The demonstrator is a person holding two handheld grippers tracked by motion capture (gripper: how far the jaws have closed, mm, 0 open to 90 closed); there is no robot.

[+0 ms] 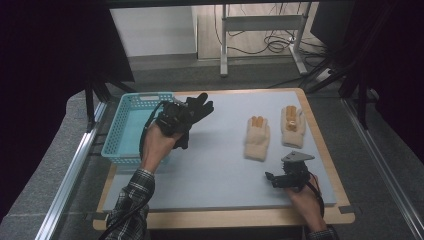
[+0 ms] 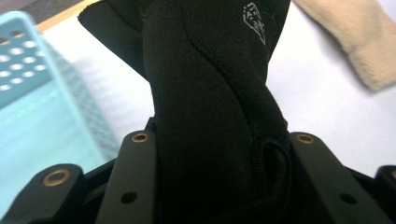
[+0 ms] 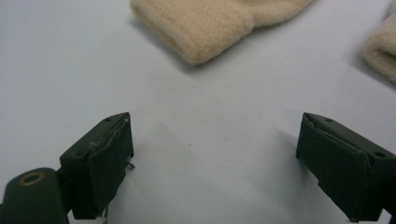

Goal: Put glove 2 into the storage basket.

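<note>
A: Black glove point(image 1: 196, 114) hangs over the counter point(image 1: 215, 170), just right of the turquoise basket point(image 1: 131, 131), clenched in the left gripper point(image 1: 181, 119).

B: How will it handle?

A: Probably light, soft and floppy; a pinch at the bunched cuff should do.

B: And on the right?

A: Two cream gloves point(image 1: 257, 138) lie flat. The right gripper point(image 1: 272, 178) rests near them, fingers point(image 3: 105, 158) released, holding nothing.
</note>
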